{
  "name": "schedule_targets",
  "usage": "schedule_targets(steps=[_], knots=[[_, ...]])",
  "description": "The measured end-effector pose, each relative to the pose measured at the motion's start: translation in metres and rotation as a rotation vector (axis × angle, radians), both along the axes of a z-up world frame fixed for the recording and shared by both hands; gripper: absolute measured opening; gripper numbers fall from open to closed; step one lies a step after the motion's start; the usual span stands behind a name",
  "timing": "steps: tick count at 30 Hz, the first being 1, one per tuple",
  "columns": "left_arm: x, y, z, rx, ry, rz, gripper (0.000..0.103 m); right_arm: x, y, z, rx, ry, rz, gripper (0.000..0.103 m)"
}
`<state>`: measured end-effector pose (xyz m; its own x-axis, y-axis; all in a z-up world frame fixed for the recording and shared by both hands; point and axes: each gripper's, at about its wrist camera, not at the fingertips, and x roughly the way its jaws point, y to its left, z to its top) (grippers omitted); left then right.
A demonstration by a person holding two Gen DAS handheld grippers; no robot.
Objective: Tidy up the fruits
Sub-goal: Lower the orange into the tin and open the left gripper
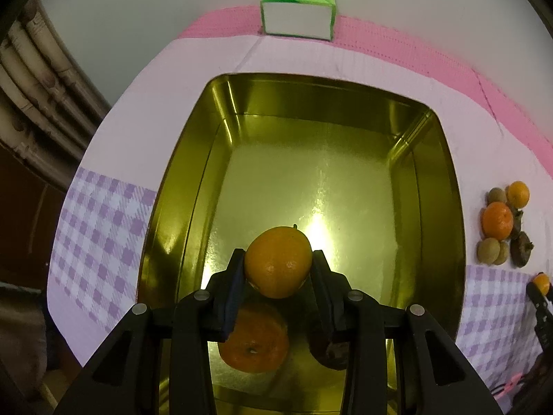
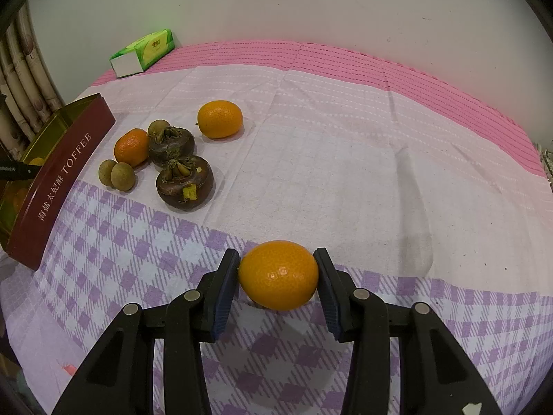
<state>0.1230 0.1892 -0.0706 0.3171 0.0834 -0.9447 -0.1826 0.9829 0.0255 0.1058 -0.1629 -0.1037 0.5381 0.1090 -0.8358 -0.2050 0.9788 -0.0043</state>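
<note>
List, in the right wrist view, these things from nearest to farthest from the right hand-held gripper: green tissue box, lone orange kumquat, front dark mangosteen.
1. Front dark mangosteen, ahead on the left.
2. Lone orange kumquat, farther back.
3. Green tissue box, far left by the wall.

Tin (image 1: 179, 186) sits on the cloth-covered bench (image 2: 345, 173), at its left part. Inside the tin, near end: one mandarin (image 1: 254, 346) on the floor, a dark fruit (image 1: 331, 352) just right of it. Left gripper (image 1: 278, 263) hangs over the tin's near half, a kumquat (image 1: 278, 261) between its pads. Tissue box (image 1: 297, 17) stands behind the tin, at the bench's far edge by the wall. Right of the tin, a cluster: tangerine (image 2: 132, 147), two longans (image 2: 115, 173) in front of it, two mangosteens (image 2: 185, 181) to its right, one behind the other. A lone kumquat (image 2: 219, 119) lies behind and right of the cluster. Well in front, right gripper (image 2: 278, 275) holds another kumquat (image 2: 278, 275) above the cloth.
</note>
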Motion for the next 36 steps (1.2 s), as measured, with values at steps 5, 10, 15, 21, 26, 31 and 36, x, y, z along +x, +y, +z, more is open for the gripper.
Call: schedule_targets(steps=[5,10,15,21,26,31,36], knots=[[0.002,0.000,-0.002,0.012,0.012,-0.003,0.039,0.000,0.000,0.000,0.000,0.000,0.000,0.042],[0.003,-0.001,-0.003,0.018,0.013,-0.006,0.039,0.000,0.000,0.000,-0.002,0.000,0.000,0.042],[0.002,-0.002,-0.002,0.018,0.013,-0.004,0.039,0.000,0.001,0.000,-0.002,0.001,0.000,0.042],[0.001,-0.002,-0.002,0.021,0.012,-0.007,0.039,0.000,0.001,0.000,-0.003,0.001,0.000,0.042],[-0.003,-0.001,0.004,0.015,-0.009,-0.006,0.040,0.001,0.001,0.000,-0.004,0.003,0.000,0.042],[-0.007,-0.001,0.020,0.016,-0.055,-0.004,0.045,0.001,0.001,0.000,-0.005,0.003,0.000,0.042],[-0.021,-0.005,0.044,0.041,-0.147,-0.009,0.059,0.001,0.001,0.001,-0.005,0.004,-0.001,0.041]])
